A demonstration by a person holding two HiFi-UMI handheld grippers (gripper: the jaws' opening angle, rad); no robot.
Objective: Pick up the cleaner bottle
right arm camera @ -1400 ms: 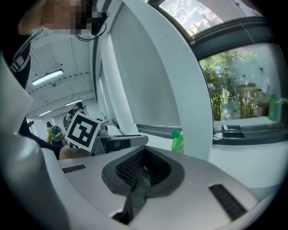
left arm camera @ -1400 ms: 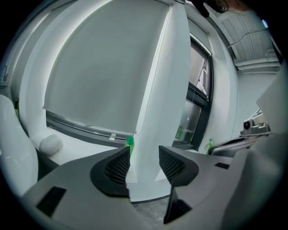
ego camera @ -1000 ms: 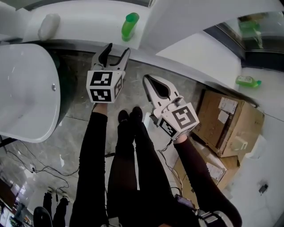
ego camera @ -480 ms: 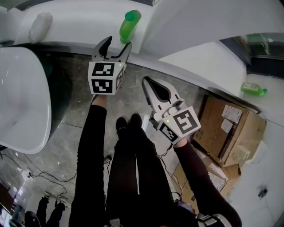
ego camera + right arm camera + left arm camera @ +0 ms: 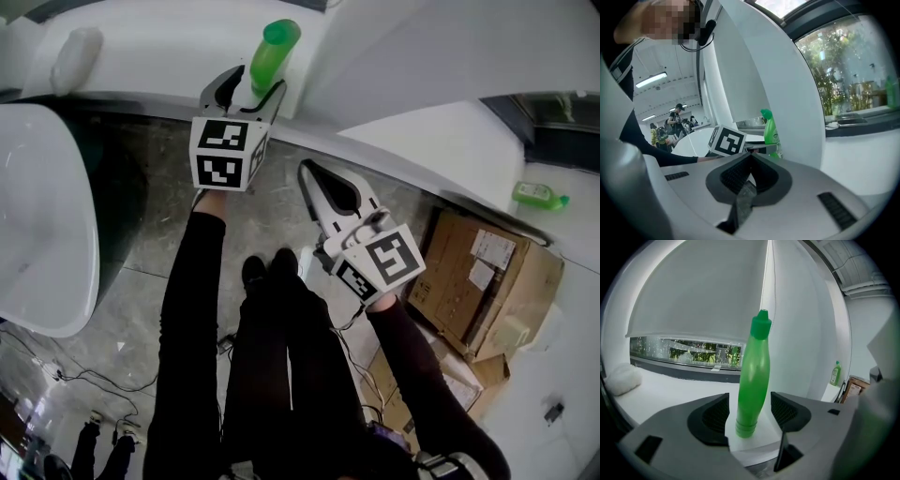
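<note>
The green cleaner bottle [image 5: 755, 376] stands upright on the white ledge [image 5: 665, 392] below the window. The left gripper [image 5: 253, 84] has its jaws wide apart. They have just been opening, and the lower part of the bottle stands between them with a small gap on each side. The right gripper [image 5: 307, 171] is clenched, its jaws together, and it holds nothing.

Left gripper [image 5: 251, 89] moved forward, its jaws opened wider, green cleaner bottle [image 5: 269, 54] came to stand between them.
</note>
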